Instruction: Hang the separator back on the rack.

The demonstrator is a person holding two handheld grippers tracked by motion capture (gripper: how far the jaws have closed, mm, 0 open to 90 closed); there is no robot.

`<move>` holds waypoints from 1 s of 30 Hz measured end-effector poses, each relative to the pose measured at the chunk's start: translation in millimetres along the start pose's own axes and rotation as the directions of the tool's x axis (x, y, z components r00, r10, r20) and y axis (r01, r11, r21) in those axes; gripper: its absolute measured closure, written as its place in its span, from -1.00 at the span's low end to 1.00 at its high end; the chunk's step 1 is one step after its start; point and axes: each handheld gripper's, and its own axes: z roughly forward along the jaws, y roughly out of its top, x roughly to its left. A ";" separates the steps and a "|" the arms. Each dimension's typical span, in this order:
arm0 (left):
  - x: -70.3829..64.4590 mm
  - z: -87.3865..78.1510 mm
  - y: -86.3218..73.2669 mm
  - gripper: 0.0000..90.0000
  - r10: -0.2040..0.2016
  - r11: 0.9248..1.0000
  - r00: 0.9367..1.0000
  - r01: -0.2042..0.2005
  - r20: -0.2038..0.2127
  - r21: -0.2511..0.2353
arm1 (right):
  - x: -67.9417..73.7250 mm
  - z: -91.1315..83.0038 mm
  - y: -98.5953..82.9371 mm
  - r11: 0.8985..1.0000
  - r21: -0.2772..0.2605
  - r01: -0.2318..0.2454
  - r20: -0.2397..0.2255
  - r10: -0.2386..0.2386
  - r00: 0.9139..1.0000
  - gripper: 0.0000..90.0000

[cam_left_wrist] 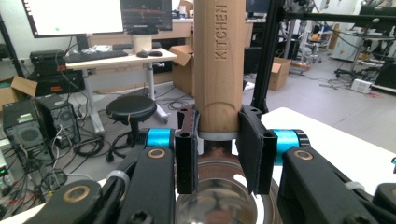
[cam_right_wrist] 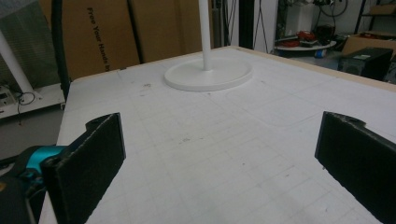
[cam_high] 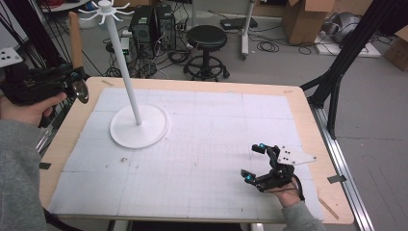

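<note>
Left gripper (cam_high: 72,82): raised at the table's left edge, off the white mat; its jaws are clamped on a ladle (cam_left_wrist: 219,65), gripping the wooden handle just above the metal collar.
Ladle: handle stamped KITCHEN, running up and away from the jaws in the left gripper view; the shiny steel bowl (cam_left_wrist: 217,198) sits below the jaws, toward the hand. In the high view the handle (cam_high: 74,36) stands nearly upright and the bowl (cam_high: 80,90) hangs at gripper level.
Utensil stand (cam_high: 126,62): white pole on a round base (cam_high: 139,126), on the mat's left part, with a ring of hooks (cam_high: 107,10) at its top.
Key relation: the stand lies just to the right of the held ladle, and the hooks are level with the handle's top end. My judgement: that upper end must be carried right to a hook. Whether it has a hanging hole I cannot tell.
Nearer hand: the left, by far.
Right gripper (cam_high: 253,163): low over the mat's near right part, well apart from the stand; jaws spread wide, holding nothing.
Table (cam_high: 308,120): wooden rim around the gridded mat.
</note>
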 end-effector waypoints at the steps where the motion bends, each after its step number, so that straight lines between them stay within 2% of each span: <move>1: -0.4 1.1 -0.2 0.54 -0.002 1.000 1.000 0.002 0.000 0.001 | 0.0 0.6 -0.1 1.000 0.001 0.003 0.000 -0.003 1.000 -0.98; 30: 2.5 17.3 -3.9 0.54 -0.029 0.999 0.999 0.029 -0.014 0.026 | 0.1 0.1 -0.1 1.000 0.002 0.004 -0.004 -0.004 1.000 -0.98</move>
